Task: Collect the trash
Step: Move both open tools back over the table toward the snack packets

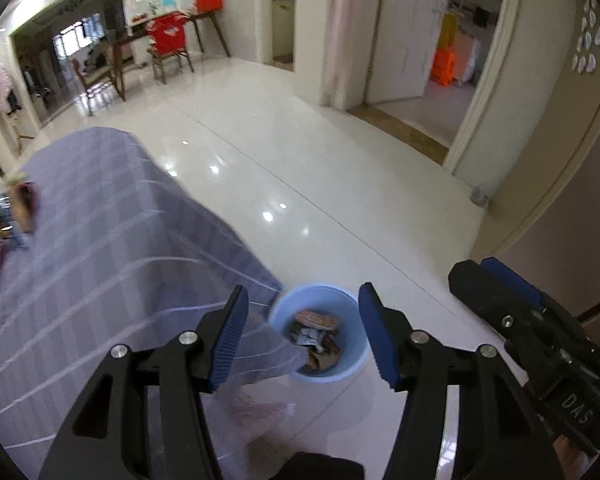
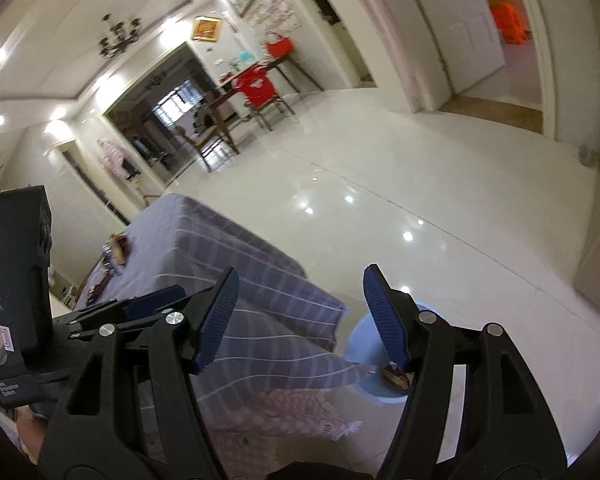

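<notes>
Left gripper (image 1: 302,330) open, empty; blue bin (image 1: 356,344) holds crumpled wrappers (image 1: 316,338).

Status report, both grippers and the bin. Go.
Left gripper open, empty. Right gripper open, empty. Blue bin on floor by table corner, wrappers inside. Tablecloth overhangs bin rim.

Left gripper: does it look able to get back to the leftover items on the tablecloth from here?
Probably yes. The left gripper has open, empty jaws and hangs over the blue bin beside the table. The leftover items lie far off on the tablecloth, with only bare cloth between.
</notes>
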A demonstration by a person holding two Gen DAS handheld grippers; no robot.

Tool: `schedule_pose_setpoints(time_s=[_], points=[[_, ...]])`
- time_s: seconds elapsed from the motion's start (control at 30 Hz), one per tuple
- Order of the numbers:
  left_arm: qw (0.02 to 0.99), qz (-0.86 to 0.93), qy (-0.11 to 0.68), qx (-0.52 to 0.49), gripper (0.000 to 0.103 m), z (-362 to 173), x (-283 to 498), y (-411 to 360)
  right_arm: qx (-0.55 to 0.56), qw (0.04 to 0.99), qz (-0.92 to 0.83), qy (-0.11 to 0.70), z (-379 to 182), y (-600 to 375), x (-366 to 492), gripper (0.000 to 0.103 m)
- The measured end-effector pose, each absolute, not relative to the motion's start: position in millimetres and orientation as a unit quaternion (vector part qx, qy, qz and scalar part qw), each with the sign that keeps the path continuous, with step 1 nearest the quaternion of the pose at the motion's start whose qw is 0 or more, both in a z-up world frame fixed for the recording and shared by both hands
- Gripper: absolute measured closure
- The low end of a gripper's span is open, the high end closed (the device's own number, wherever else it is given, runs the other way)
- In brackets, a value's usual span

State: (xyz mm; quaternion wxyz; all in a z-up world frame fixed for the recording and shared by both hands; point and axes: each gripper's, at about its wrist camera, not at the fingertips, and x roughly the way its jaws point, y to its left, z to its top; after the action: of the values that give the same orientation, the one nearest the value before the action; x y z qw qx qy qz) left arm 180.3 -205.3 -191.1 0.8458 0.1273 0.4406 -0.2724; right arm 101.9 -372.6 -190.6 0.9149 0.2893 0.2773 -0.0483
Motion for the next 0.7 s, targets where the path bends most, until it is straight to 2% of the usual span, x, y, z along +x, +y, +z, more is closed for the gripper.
schedule_pose_setpoints(time_s=[0.27, 0.37, 0.7], points=[[0.888, -0.199, 0.407, 0.08, 0.046, -141, 198, -96, 0.227, 0.93, 0.035, 0.287, -150, -281, 155, 0.039], [0.901, -0.157, 0.4, 0.065, 0.04, -136, 211, -49, 0.202, 0.931, 0.06, 0.297, -141, -245, 178, 0.036], [0.909, -0.04, 0.412, 0.049, 0.04, -151, 277, 81, 0.134, 0.919, 0.123, 0.349, -141, -124, 269, 0.036]])
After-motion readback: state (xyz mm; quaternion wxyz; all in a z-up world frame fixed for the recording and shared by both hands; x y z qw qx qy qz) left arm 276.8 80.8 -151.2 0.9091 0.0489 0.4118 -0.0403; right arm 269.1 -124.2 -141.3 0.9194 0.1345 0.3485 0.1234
